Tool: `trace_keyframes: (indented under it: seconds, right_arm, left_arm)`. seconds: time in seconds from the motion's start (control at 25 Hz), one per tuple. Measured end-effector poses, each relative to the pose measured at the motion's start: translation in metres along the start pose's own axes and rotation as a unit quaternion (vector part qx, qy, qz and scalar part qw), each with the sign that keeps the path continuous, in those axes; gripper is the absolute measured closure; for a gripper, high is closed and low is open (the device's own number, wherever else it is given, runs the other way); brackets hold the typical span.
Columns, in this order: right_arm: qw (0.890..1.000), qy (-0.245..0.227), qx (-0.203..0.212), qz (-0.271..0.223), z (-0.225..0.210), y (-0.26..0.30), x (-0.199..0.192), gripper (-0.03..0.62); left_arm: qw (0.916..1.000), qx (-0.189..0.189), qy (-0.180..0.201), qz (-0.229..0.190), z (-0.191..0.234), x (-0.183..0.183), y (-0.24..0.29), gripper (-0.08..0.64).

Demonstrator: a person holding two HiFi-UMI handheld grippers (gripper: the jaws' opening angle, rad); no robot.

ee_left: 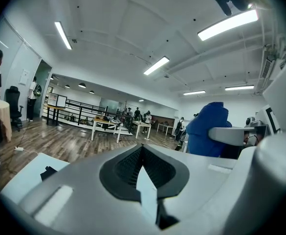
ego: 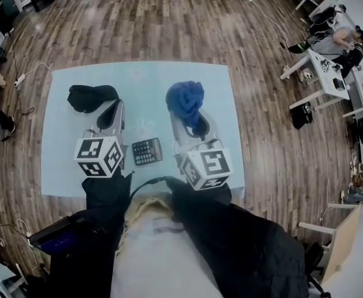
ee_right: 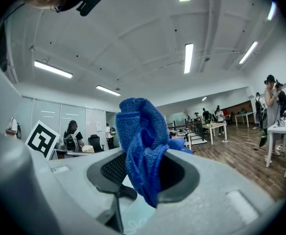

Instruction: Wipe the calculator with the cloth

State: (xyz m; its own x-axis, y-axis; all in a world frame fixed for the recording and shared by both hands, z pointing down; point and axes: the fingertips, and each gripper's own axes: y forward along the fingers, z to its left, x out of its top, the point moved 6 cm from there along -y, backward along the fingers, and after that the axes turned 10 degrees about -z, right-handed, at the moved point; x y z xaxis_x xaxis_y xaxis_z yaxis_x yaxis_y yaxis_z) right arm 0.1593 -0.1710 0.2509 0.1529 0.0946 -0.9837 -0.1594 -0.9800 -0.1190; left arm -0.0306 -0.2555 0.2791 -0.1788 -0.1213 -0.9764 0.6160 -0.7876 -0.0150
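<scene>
Your right gripper (ego: 193, 126) is clenched on the cloth (ee_right: 140, 131), a soft blue microfibre bunched into a loose wad. Most of it stands out past the jaw tips, with only a fold or two pinched between the pads. It looks limp and light, so I expect it to flop and drag rather than push. Wipe with the part nearest the jaws, and keep the grip low in the folds so it does not pull free. Your left gripper (ee_left: 143, 151) has its jaws pressed together with nothing between them. The calculator (ego: 147, 151) lies flat near the desk's (ego: 150, 79) near edge, about midway along it, between your two grippers and apart from both. It is probably a light, rigid plastic body on a smooth top, likely to skate under a sideways stroke. Its keys and display call for gentle pressure. If you steady it, press on a side edge or corner of the case, not on the keys. A black bundle (ego: 91, 97) sits toward the far left corner, well clear of the calculator.
</scene>
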Motion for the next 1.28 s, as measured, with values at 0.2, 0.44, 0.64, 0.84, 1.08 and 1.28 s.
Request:
trace_keyframes:
  seconds: [0.2, 0.44, 0.64, 0.84, 1.08, 1.28]
  right_arm:
    - [1.0, -0.001, -0.003, 0.002, -0.002, 0.0, 0.003, 0.439]
    - [1.0, -0.002, 0.002, 0.003, 0.002, 0.0, -0.002, 0.439]
    - [1.0, 0.0, 0.005, 0.006, 0.004, 0.001, -0.004, 0.439]
    - [1.0, 0.004, 0.007, 0.01, 0.002, 0.001, -0.005, 0.439]
    - [1.0, 0.007, 0.013, 0.013, 0.005, 0.0, -0.006, 0.439]
    - [1.0, 0.01, 0.013, 0.017, 0.002, 0.003, -0.011, 0.439]
  left_arm:
    - [1.0, -0.001, -0.001, 0.004, -0.002, 0.001, 0.002, 0.558]
    - [1.0, 0.004, -0.003, 0.004, 0.003, -0.003, -0.001, 0.558]
    - [1.0, 0.003, -0.006, 0.006, 0.002, -0.004, -0.002, 0.558]
    - [0.9999, 0.001, -0.006, 0.012, 0.001, -0.005, 0.0, 0.558]
    - [0.9999, 0.003, -0.004, 0.015, 0.001, -0.006, -0.004, 0.558]
    - [0.9998, 0.0, -0.003, 0.022, 0.002, -0.012, 0.0, 0.558]
